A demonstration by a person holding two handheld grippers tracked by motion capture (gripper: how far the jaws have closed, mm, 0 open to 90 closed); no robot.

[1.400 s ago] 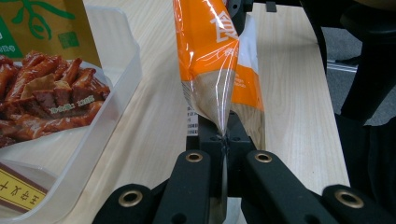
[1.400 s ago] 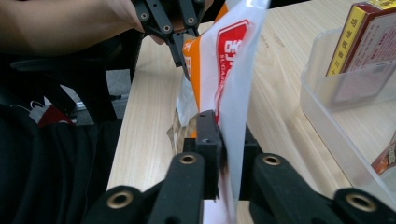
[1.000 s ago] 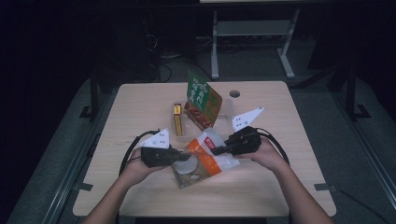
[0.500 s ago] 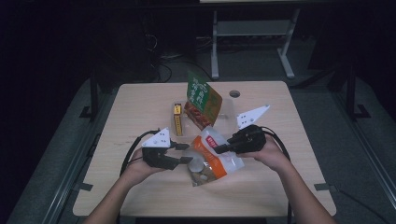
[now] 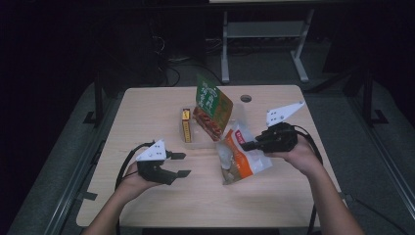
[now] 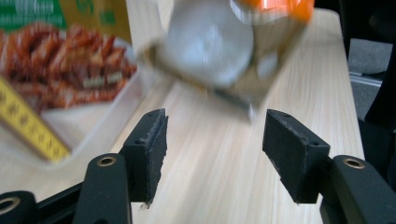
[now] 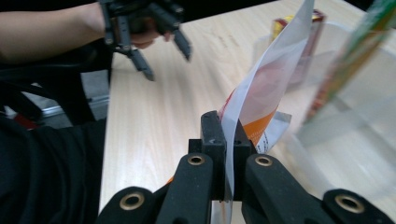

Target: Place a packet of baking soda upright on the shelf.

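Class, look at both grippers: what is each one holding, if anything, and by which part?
The right gripper pinches the orange-and-white snack bag by its thin top edge. The left gripper holds nothing; its jaws have just been opening and stand apart, away from the bag.

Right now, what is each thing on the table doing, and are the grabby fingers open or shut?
Left gripper: open, nothing between its fingers, which have just been opening.
Right gripper: shut on the orange snack bag's top edge.
Orange snack bag: lifted at its top, hanging, bottom near the table.
Green snack bag: standing tilted in the clear tray.
Clear tray: flat on the table.
Yellow box: in the tray, beside the green snack bag.
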